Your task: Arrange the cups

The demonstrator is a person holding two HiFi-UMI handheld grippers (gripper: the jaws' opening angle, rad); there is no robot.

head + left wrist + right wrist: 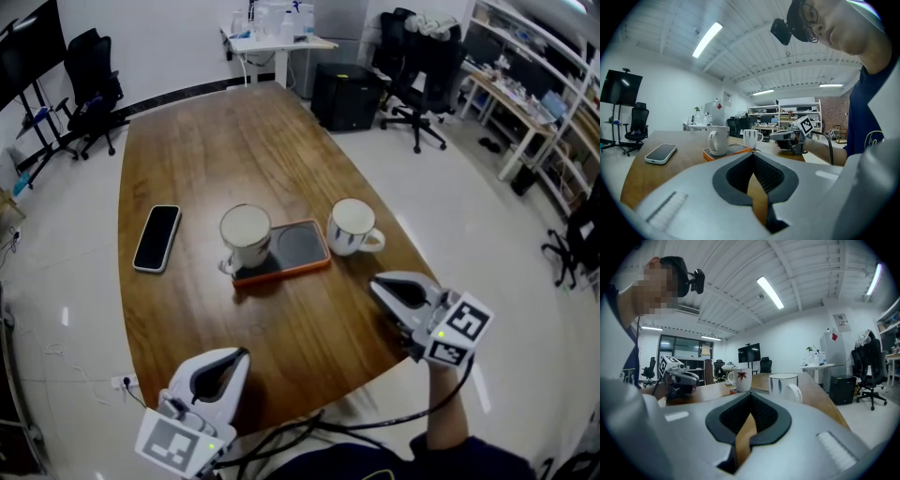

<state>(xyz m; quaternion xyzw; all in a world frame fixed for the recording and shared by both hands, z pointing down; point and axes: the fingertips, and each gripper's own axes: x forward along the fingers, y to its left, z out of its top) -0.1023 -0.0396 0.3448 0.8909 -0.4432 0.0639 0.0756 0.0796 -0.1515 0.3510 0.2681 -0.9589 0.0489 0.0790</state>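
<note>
Head view: both cups stand upright mid-counter, neither held.
Leaf cup [246, 236]: sits on the left end of the orange-cased tablet [302, 248].
Striped cup [353, 226]: on bare counter [216, 141] just beside the tablet's right edge, handle turned right.
Left gripper [240, 356]: fingers [765, 174] together, empty, waiting at the near edge.
Right gripper [377, 285]: fingers [761, 414] together, empty, aimed towards the striped cup. Judged an approach; the fingers must part first.
</note>
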